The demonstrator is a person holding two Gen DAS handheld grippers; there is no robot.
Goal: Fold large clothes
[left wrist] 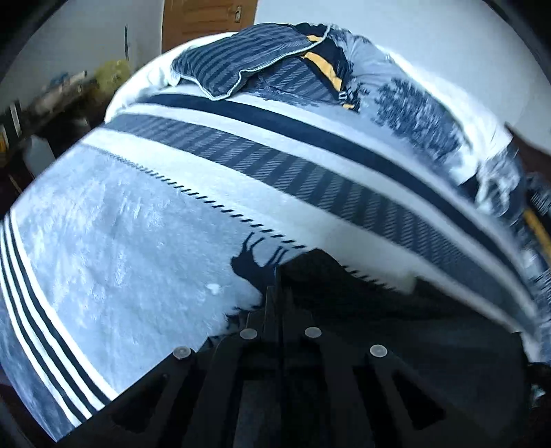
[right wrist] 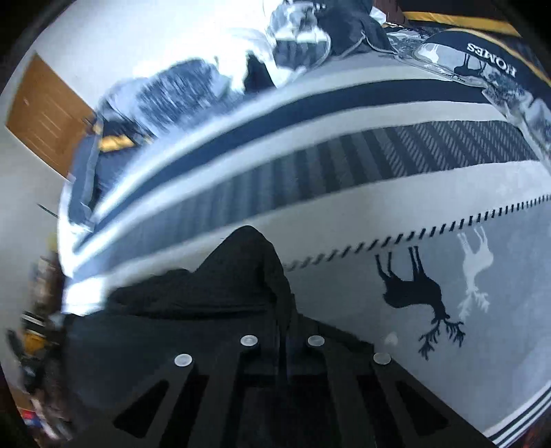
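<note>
A large black garment (left wrist: 361,303) lies on a bed covered by a blue, white and navy striped blanket with deer prints (left wrist: 120,248). My left gripper (left wrist: 277,275) is shut on the black garment's edge, which spreads to the right of its closed fingers. In the right wrist view the same black garment (right wrist: 206,289) bunches up in a peak ahead and to the left. My right gripper (right wrist: 284,303) is shut on a fold of it, over the blanket (right wrist: 413,193).
A striped pillow (left wrist: 241,65) and crumpled bedding (left wrist: 413,103) lie at the far end of the bed. A wooden door (left wrist: 206,20) stands behind, also in the right wrist view (right wrist: 44,117). Cluttered shelves (left wrist: 51,93) stand at the left. More dark clothes (right wrist: 344,27) lie at the bed's far side.
</note>
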